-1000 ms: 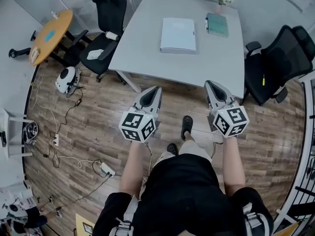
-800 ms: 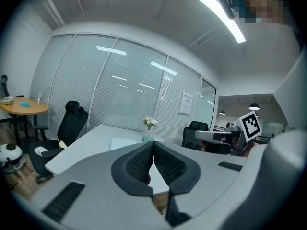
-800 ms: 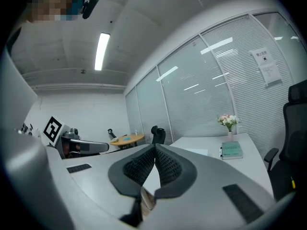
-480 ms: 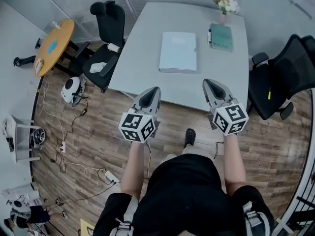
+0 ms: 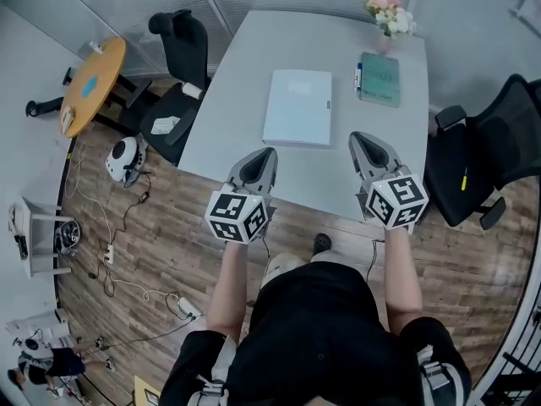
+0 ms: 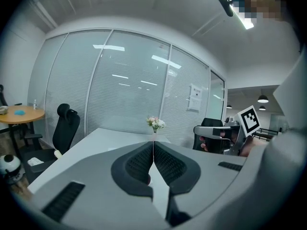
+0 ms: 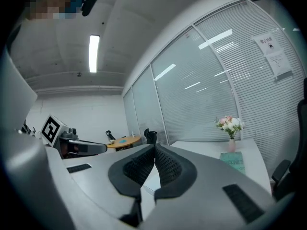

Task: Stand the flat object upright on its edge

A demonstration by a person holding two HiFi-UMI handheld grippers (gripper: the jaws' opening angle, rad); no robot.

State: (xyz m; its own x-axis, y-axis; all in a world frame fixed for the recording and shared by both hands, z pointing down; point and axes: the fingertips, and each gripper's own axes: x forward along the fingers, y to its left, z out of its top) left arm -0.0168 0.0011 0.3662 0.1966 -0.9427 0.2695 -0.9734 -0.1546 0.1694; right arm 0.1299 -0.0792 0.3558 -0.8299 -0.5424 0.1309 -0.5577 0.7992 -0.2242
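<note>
Jaws closed and empty on left gripper (image 5: pixel 265 154) and right gripper (image 5: pixel 358 139), poised for folder (image 5: pixel 297 106) lying flat ahead on tabletop (image 5: pixel 245 74).

head view steeply down; both gripper views level across the shared table (image 5: pixel 237 100)

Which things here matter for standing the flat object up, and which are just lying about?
Job: white folder, flat on the grey table; left tongs, right tongs, both shut, empty.
Lying about: green book, flowers, black chair, round orange table.
</note>
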